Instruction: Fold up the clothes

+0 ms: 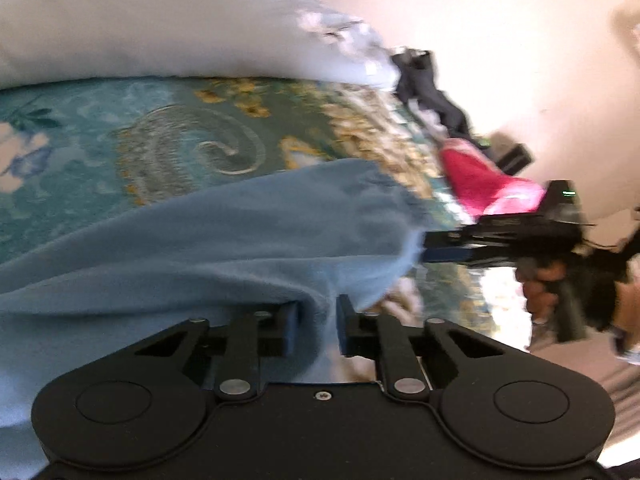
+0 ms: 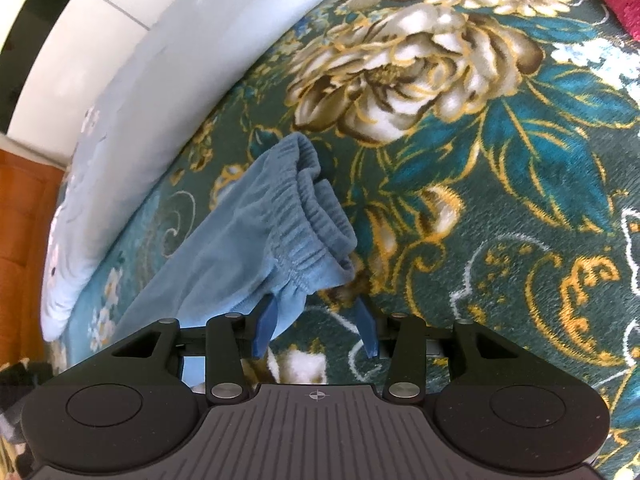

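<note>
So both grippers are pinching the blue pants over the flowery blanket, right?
Not quite. Only the left gripper pinches the blue pants. The right wrist view shows the right gripper open, waistband beside one finger, over the flowery blanket.

From the left wrist we look sideways, tilted, low and close across the teal floral blanket (image 1: 168, 148), pale wall beyond the jaws. From the right wrist we look steeply down onto it, close. Both views share the blue garment (image 2: 256, 240) ahead of the jaws.
</note>
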